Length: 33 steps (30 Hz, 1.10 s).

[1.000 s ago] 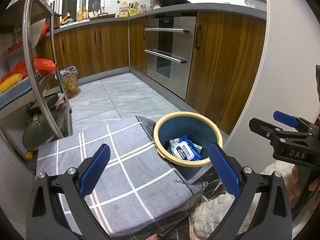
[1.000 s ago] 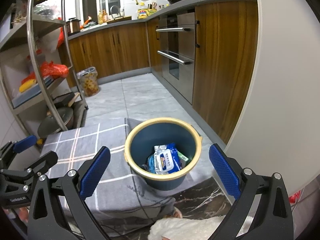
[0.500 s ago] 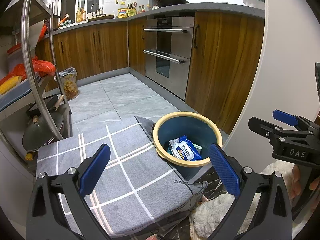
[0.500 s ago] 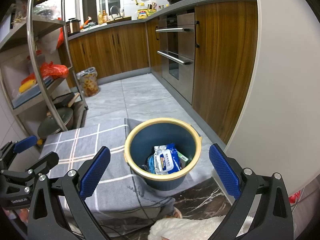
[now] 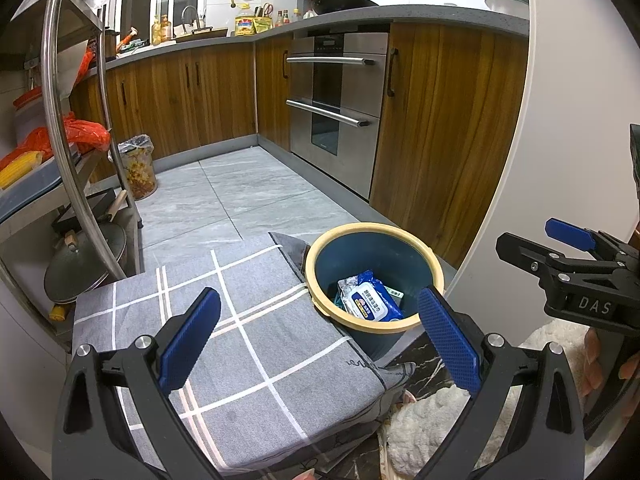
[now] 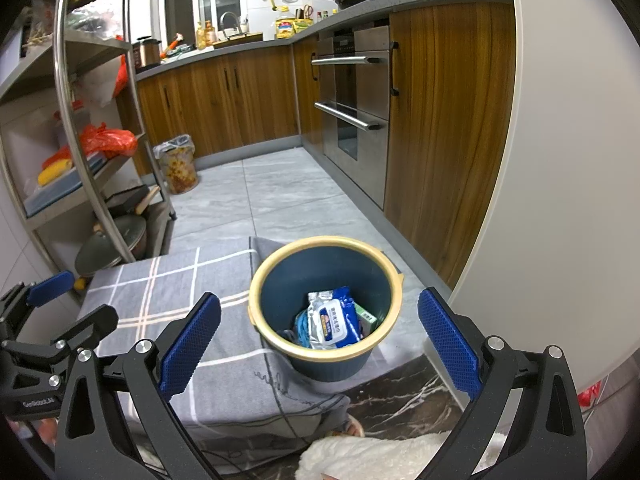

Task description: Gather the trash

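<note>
A dark blue bin with a yellow rim [image 5: 434,276] [image 6: 256,280] stands on the right end of a grey checked cloth [image 5: 248,344] [image 6: 168,280]. Inside it lies a blue-and-white wet-wipe pack [image 5: 370,302] [image 6: 334,322] with other small trash. My left gripper [image 5: 318,334] is open and empty, above the cloth just left of the bin. My right gripper [image 6: 318,334] is open and empty, above and in front of the bin. Each gripper shows at the other view's edge, the right gripper [image 5: 576,264] and the left gripper [image 6: 48,320].
A metal shelf rack [image 5: 68,128] [image 6: 80,120] with pots and bags stands on the left. A bagged waste bin [image 5: 138,166] [image 6: 178,164] is on the tiled floor. Wooden cabinets and an oven [image 5: 340,112] are behind. A white wall [image 6: 568,160] is close on the right. White fluffy fabric [image 5: 432,420] lies below.
</note>
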{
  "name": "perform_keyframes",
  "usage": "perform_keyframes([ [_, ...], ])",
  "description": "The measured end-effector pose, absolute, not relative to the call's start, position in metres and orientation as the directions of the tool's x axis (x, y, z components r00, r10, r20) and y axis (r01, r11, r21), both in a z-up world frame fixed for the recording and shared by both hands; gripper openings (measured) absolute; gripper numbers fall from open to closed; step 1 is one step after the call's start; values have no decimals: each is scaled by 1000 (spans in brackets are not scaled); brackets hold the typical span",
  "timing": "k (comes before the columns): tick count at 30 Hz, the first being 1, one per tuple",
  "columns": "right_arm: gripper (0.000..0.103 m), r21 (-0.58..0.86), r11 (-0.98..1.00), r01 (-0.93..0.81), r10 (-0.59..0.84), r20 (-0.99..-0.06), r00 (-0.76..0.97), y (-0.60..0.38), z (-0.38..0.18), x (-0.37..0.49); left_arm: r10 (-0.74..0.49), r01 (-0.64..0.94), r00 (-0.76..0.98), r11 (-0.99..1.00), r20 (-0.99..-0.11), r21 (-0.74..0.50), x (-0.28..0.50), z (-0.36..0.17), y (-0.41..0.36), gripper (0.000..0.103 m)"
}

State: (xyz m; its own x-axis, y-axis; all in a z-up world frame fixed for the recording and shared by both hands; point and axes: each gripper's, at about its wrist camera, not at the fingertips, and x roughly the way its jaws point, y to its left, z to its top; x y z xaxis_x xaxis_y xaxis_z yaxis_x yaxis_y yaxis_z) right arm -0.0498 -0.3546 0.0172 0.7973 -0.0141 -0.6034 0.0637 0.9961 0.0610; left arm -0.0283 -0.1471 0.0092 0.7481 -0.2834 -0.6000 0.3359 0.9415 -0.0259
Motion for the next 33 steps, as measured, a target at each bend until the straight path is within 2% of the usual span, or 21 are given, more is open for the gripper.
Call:
perform_keyframes([
  [33, 98, 62, 996, 63, -13, -603, 798, -355, 17, -50, -315, 369, 745, 929, -588, -29, -29, 9, -142, 97],
])
